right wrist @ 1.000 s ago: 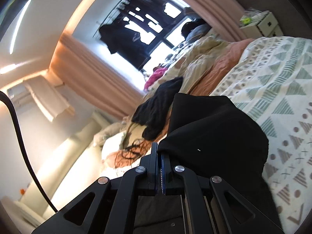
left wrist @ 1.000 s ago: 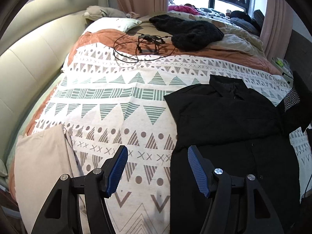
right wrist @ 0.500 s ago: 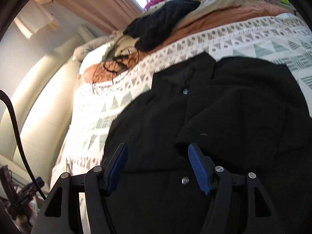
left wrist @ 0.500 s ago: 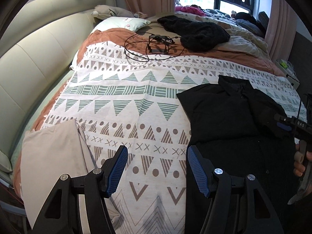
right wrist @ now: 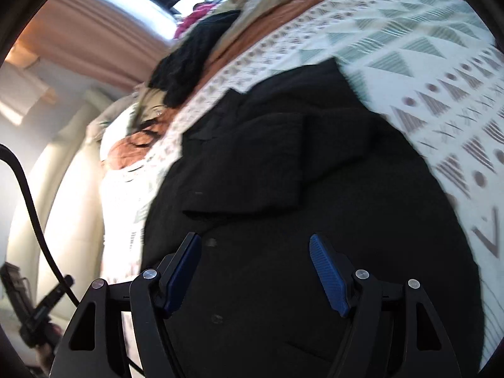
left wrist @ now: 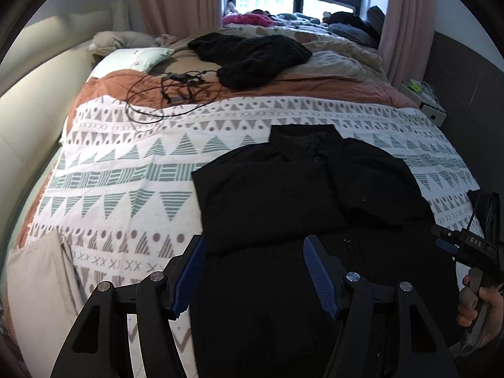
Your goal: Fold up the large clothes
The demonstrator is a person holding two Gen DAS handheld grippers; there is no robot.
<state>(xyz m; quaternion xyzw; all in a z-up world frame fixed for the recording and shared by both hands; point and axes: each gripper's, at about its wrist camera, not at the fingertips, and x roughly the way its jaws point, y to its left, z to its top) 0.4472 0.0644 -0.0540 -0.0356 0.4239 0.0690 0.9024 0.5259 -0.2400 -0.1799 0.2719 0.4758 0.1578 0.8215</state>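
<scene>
On the bed, atop a white cotton coverlet printed with grey and green triangles, lies the black button-front collared shirt, face up, collar toward the window. Both its sleeves are folded in over the chest; the one on the right of the left wrist view overlaps the front panel.

Left gripper: blue-padded fingers wide apart, nothing between them. It hangs over the shirt's lower half; the shirt's left edge runs just beside the left finger.

Right gripper: fingers likewise spread, holding nothing, hovering above the shirt's lower front, where small dark buttons show. Right wrist view is tilted and motion-blurred; contact with cloth cannot be judged. In the left wrist view the right tool body appears at the far right edge, gripped by the person's hand, beside the shirt's right edge.

Other items: a folded beige cloth at the near left corner of the bed; a loose loop of thin black cable on the rust-orange blanket; a black knitted garment heaped farther back; a pale pillow by the cream padded headboard; pink curtains framing the window.
</scene>
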